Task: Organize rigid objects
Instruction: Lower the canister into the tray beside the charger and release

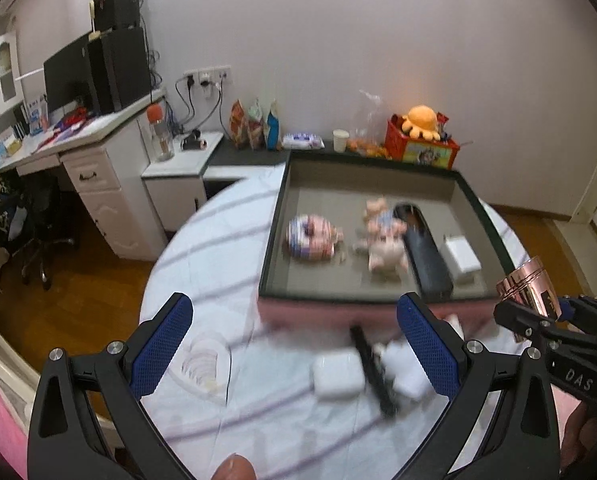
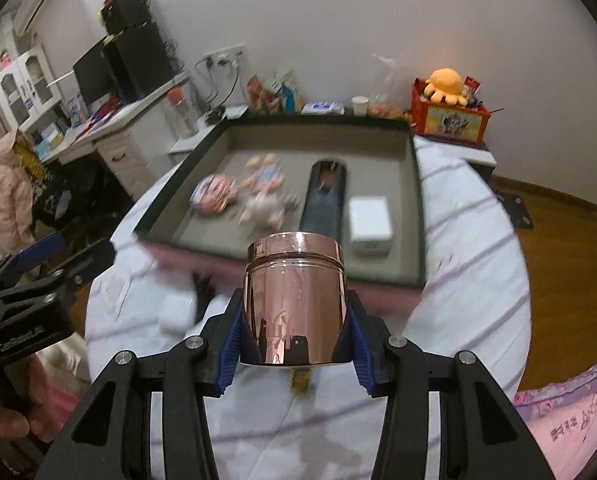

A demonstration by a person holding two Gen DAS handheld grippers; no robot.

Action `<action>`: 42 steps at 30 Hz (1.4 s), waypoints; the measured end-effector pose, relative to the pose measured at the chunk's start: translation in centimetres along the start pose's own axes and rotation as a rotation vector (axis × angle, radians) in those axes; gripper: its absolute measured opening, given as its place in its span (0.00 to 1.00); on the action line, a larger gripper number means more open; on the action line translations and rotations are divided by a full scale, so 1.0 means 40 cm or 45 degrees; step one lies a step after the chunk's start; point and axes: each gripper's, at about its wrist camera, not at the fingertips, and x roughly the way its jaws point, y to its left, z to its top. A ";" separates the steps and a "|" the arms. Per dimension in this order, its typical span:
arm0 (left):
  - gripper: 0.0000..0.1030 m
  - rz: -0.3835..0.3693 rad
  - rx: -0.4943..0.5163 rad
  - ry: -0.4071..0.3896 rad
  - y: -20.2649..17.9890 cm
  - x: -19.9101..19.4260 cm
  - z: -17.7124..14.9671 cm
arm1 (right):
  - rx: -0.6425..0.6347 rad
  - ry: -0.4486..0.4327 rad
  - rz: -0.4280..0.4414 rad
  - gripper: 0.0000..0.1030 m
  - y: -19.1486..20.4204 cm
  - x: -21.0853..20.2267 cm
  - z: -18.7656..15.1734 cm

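Both blue pads of the right gripper press the sides of a rose-gold tin, held upright above the striped tablecloth, just short of the near rim of the shallow tray. Open grey floor shows along the tray's far wall; 2 soft toys, a dark case and a white box lie nearer its front. On the left gripper the fingers stand wide apart with nothing between them, over a white box on the cloth and a black bar, both blurred, just before the tray's pink front edge.
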 end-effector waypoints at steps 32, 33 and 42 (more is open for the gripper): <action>1.00 -0.014 -0.025 0.063 -0.006 0.159 0.051 | 0.002 0.023 -0.092 0.78 -0.045 0.176 0.091; 1.00 -0.014 -0.026 0.059 -0.006 0.153 0.050 | 0.003 0.016 -0.092 0.79 -0.044 0.171 0.092; 1.00 -0.023 -0.012 0.028 -0.011 0.076 0.028 | 0.077 -0.046 -0.083 0.88 -0.057 0.078 0.054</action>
